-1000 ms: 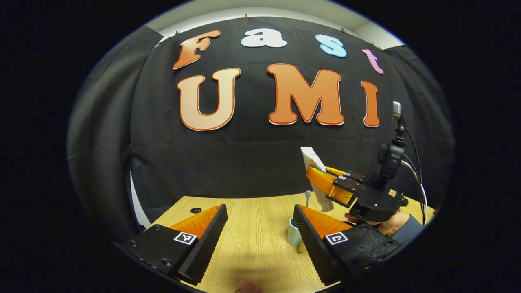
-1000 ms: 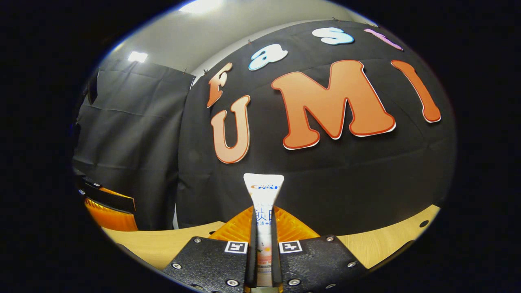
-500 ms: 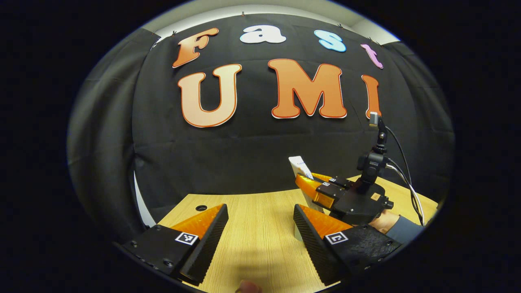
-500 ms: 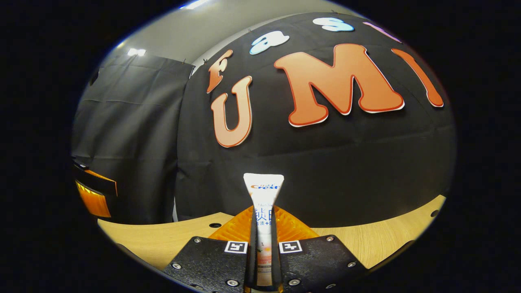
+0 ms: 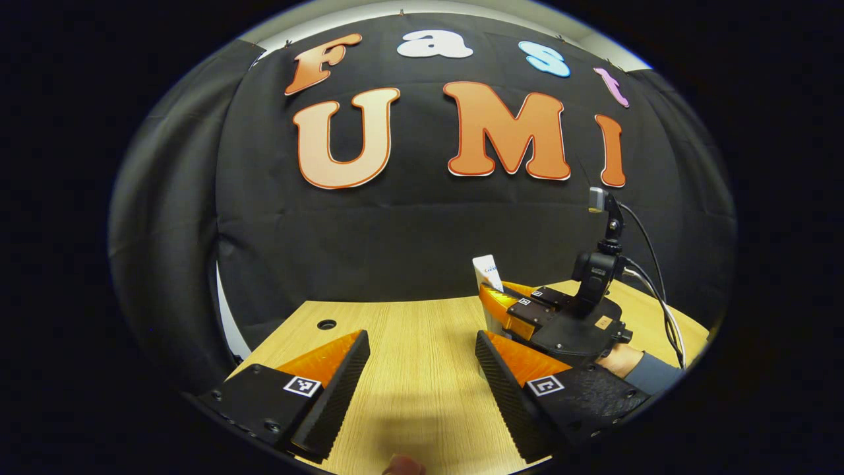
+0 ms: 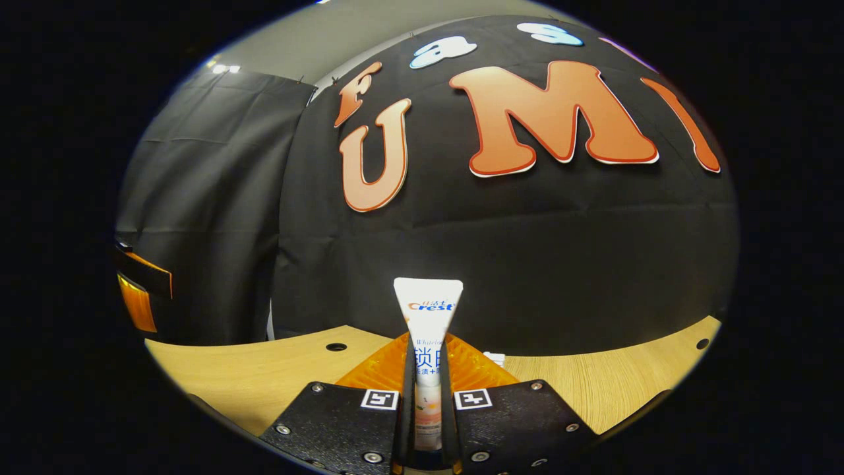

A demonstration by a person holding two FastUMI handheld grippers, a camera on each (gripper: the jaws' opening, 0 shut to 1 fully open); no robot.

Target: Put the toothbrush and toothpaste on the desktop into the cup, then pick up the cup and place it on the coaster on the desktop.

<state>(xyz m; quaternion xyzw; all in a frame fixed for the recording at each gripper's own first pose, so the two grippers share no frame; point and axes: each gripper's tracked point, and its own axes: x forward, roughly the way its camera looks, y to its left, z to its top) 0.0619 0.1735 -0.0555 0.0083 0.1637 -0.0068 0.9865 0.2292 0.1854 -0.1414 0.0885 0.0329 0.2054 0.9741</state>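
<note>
The right gripper (image 6: 427,389) holds the toothpaste (image 6: 427,316): both orange fingers press on the tube from its two sides, and the flat white end of the tube stands up above the fingertips, towards the black wall. In the left gripper view this same gripper (image 5: 502,305) is seen low over the worktop (image 5: 422,343), on the far right part of it, with the toothpaste (image 5: 487,272) sticking up from its fingers, nearly upright and a little tilted. A hand (image 5: 616,359) with a grey sleeve holds it from behind, and a small camera on a black stalk with cables rises above its body. The left gripper (image 5: 422,369) is wide open, nothing is between its two fingers, and it hangs just above the near part of the worktop, well apart from the toothpaste. A round hole (image 5: 326,324) is in the worktop, to the far left of the toothpaste. In the right gripper view a small white thing (image 6: 494,358) lies on the worktop just behind the right finger; I cannot tell what it is.
</note>
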